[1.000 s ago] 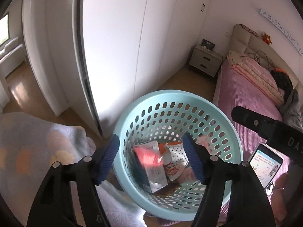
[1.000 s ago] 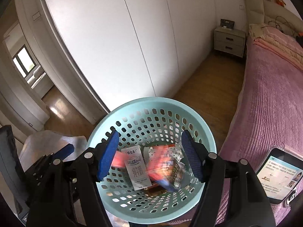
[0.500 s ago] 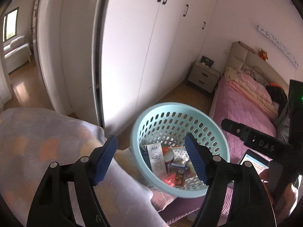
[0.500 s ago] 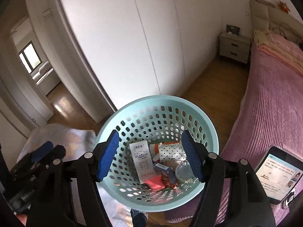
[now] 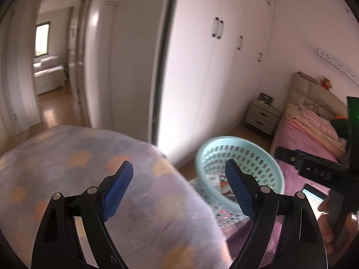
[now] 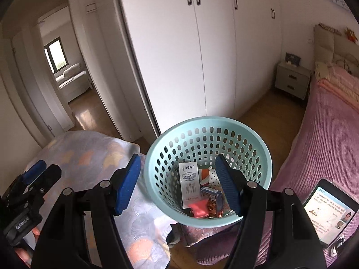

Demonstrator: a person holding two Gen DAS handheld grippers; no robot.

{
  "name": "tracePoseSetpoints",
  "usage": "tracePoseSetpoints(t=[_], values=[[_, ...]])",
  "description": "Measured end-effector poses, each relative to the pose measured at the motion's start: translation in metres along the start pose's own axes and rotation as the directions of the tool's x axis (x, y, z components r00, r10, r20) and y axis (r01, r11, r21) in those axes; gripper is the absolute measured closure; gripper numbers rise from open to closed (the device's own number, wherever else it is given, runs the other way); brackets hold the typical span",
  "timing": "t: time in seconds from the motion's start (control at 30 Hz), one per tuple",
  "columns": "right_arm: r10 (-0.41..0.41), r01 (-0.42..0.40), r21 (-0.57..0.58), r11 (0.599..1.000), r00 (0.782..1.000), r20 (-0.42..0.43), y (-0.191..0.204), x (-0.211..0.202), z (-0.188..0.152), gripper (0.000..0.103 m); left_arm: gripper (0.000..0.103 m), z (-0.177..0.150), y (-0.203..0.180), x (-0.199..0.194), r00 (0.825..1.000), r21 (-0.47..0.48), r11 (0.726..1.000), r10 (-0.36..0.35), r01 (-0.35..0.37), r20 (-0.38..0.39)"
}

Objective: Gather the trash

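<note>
A light blue perforated basket (image 6: 208,125) stands on the corner of the pink bed and holds trash: a white milk carton (image 6: 189,185), a red wrapper (image 6: 198,209), a small blue box (image 6: 212,194) and a dotted packet. My right gripper (image 6: 178,181) is open and empty, above and in front of the basket. My left gripper (image 5: 179,190) is open and empty, over a lilac patterned quilt (image 5: 89,179), with the basket (image 5: 242,152) to its right. The left gripper also shows at the left edge of the right wrist view (image 6: 33,179).
A pink bed (image 6: 325,139) runs along the right with a phone (image 6: 327,208) lying on it. White wardrobe doors (image 6: 190,56) stand behind the basket. A grey nightstand (image 6: 291,80) is at the back, and an open doorway (image 6: 60,67) at the left.
Both grippers have pulled back and up from the basket. The left one has swung left over the quilt. The trash in the basket has settled.
</note>
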State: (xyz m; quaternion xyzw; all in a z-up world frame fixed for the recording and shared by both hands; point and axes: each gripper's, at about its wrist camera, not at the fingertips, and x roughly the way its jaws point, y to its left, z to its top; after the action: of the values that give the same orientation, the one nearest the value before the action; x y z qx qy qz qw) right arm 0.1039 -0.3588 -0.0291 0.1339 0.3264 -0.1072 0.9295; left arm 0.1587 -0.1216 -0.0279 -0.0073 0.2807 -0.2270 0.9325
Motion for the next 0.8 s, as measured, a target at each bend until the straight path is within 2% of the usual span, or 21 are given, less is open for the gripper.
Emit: tracePoseSetpoints(t=[0.1, 0.27, 0.37, 0.43, 0.57, 0.73, 0.8], values=[[0.004, -0.003, -0.012, 1.000, 0.999, 0.033, 0.008, -0.007, -0.008, 0.038, 0.021, -0.009, 0.009, -0.010, 0.998, -0.007, 0.999, 0.052, -0.052, 0.040], [-0.011, 0.018, -0.046, 0.999, 0.991, 0.133, 0.023, -0.023, -0.019, 0.038, 0.019, -0.023, 0.020, -0.021, 0.982, 0.004, 0.987, 0.158, -0.159, 0.104], [-0.028, 0.043, -0.069, 0.997, 0.980, 0.199, 0.033, -0.031, -0.031, 0.038, 0.019, -0.036, 0.031, -0.024, 0.964, -0.006, 0.977, 0.211, -0.213, 0.162], [-0.035, 0.053, -0.073, 0.996, 0.972, 0.232, 0.038, -0.035, -0.037, 0.038, 0.019, -0.043, 0.036, -0.019, 0.949, -0.020, 0.962, 0.273, -0.274, 0.158], [-0.029, 0.045, -0.054, 0.998, 0.964, 0.265, 0.041, -0.039, -0.042, 0.038, 0.017, -0.038, 0.038, -0.018, 0.948, -0.004, 0.960, 0.278, -0.281, 0.154], [-0.056, 0.079, -0.072, 0.994, 0.960, 0.274, 0.049, -0.037, -0.045, 0.038, 0.016, -0.038, 0.048, -0.019, 0.960, -0.039, 0.969, 0.248, -0.245, 0.129], [-0.049, 0.072, -0.074, 0.995, 0.962, 0.268, 0.051, -0.035, -0.043, 0.038, 0.016, -0.040, 0.050, -0.022, 0.952, -0.029, 0.964, 0.266, -0.265, 0.150]])
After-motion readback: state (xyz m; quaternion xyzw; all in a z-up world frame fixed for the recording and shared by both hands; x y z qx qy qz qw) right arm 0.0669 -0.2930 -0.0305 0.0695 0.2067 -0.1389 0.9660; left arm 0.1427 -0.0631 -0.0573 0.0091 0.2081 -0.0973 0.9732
